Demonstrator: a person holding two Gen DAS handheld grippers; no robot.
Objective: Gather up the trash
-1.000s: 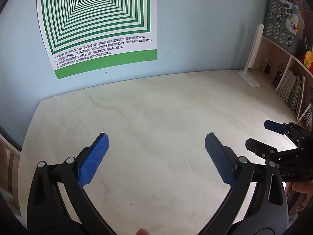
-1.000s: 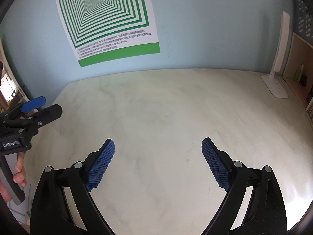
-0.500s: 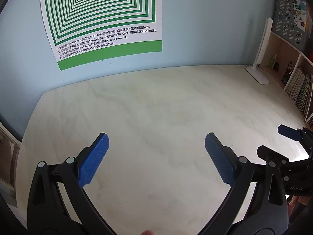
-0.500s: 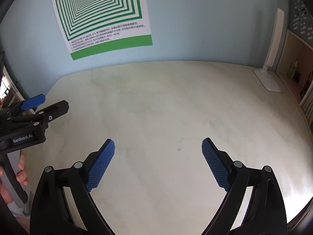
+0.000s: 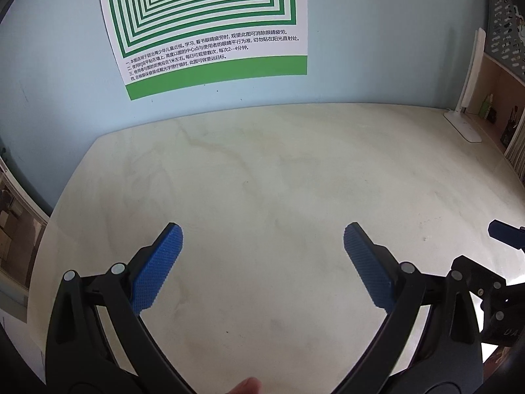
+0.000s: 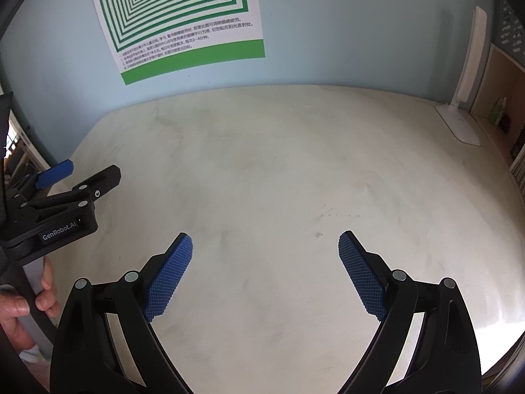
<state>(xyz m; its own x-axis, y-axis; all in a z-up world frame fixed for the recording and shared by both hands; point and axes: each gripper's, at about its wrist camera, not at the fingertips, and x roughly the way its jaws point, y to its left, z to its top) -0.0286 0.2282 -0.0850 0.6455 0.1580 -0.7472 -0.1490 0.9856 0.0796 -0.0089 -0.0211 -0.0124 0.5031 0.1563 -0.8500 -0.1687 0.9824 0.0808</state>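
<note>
No trash shows in either view. My left gripper [image 5: 262,249] is open and empty, held over the pale desk top [image 5: 262,170]. My right gripper [image 6: 265,256] is open and empty over the same desk [image 6: 279,164]. The left gripper also shows at the left edge of the right wrist view [image 6: 78,177], jaws apart, with a hand on its handle. The right gripper shows at the right edge of the left wrist view [image 5: 485,246].
A green-and-white striped poster [image 5: 210,26] hangs on the blue wall behind the desk. A white desk lamp [image 6: 466,75] stands at the far right corner. A shelf with books and small bottles [image 5: 505,111] runs along the right side.
Both grippers have moved forward and tilted a little, so the poster and wall look nearer. The jaws stayed open. The right gripper sits lower at the left view's right edge.
</note>
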